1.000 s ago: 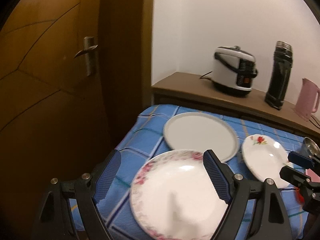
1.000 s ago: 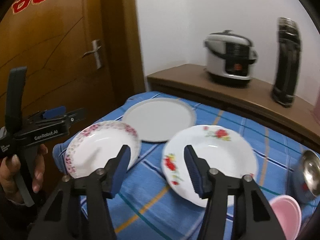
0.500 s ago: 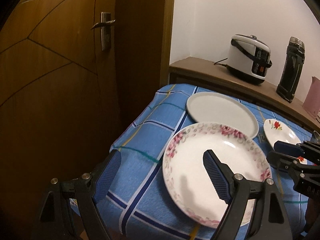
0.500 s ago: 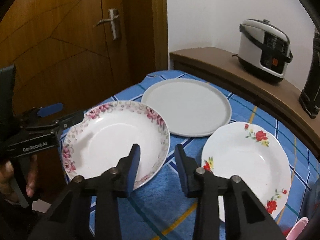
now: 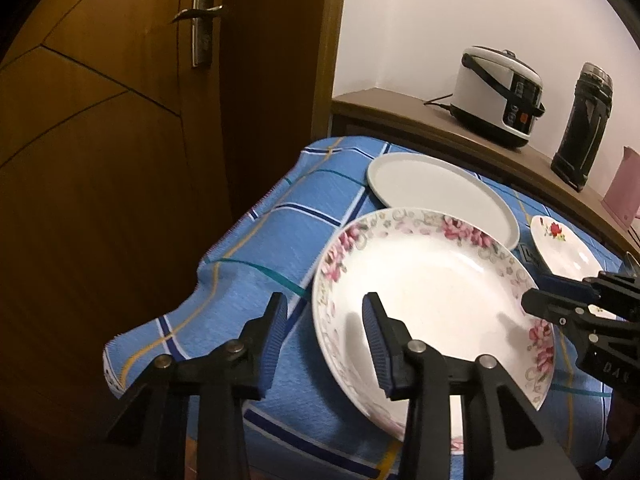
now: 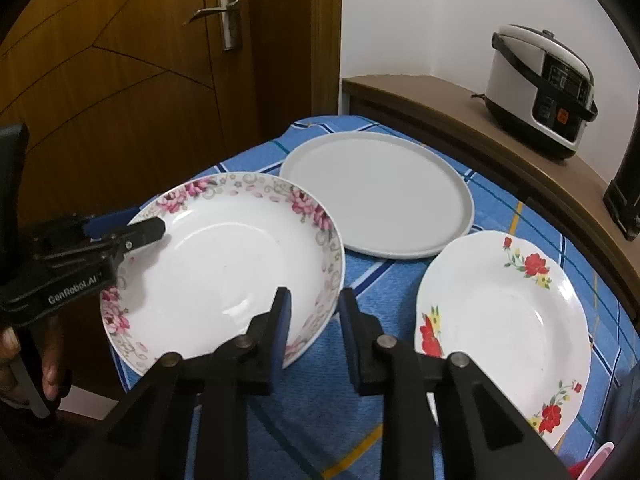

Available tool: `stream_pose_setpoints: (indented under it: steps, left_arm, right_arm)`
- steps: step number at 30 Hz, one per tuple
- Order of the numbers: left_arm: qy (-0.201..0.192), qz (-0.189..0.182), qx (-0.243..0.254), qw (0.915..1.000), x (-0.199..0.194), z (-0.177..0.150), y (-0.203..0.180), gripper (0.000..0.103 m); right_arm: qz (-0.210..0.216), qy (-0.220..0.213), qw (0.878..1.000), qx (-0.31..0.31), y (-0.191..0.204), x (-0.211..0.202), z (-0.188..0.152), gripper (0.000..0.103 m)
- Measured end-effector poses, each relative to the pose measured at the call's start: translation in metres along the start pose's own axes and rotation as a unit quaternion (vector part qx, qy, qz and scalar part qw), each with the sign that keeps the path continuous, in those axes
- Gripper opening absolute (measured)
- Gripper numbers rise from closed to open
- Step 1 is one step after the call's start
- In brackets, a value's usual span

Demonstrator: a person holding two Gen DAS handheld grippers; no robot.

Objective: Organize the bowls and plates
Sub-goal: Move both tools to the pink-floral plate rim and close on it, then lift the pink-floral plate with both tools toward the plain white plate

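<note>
A deep white plate with a pink-flower rim (image 5: 436, 300) (image 6: 224, 264) lies at the near left of the blue checked tablecloth (image 5: 280, 240). My left gripper (image 5: 324, 334) is open, its jaws straddling the plate's left rim; it also shows in the right wrist view (image 6: 136, 228). My right gripper (image 6: 314, 322) is open, its jaws straddling the plate's right rim; it also shows in the left wrist view (image 5: 536, 292). A flat grey plate (image 6: 380, 196) lies behind. A white plate with red flowers (image 6: 508, 320) lies to the right.
A wooden door (image 6: 140, 80) stands left of the table. A wooden shelf (image 6: 460, 112) behind holds a rice cooker (image 6: 540, 88), a black flask (image 5: 582, 120) and a pink jug (image 5: 624, 188). A pink bowl edge (image 6: 600, 456) shows at the lower right.
Both grippers have narrowed and come down to the pink-flower plate. The left jaws now straddle its left rim and the right jaws its right rim.
</note>
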State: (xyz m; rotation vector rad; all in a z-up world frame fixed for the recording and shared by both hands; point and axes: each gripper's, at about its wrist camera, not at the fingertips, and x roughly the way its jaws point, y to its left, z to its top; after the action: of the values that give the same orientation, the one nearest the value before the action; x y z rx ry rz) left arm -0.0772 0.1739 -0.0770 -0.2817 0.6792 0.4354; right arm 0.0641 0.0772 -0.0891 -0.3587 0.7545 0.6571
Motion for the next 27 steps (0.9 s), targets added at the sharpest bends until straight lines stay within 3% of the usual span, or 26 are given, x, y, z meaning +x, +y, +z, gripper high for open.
stream_pose_setpoints:
  steps: [5, 9, 27]
  left_arm:
    - [0.006, -0.002, 0.006, 1.0000, 0.005, -0.004, -0.005, 0.042]
    - [0.004, -0.005, 0.008, 0.9999, 0.007, -0.006, -0.008, 0.030]
    - [-0.032, 0.007, -0.008, 0.9994, 0.004, 0.008, -0.010, 0.030]
  right_arm:
    - [0.000, 0.006, 1.000, 0.001, 0.001, 0.004, 0.000, 0.023]
    - [-0.004, 0.007, 1.000, -0.007, 0.001, 0.006, -0.001, 0.019]
    - [-0.010, -0.039, 0.999, -0.006, -0.001, -0.011, 0.011, 0.019]
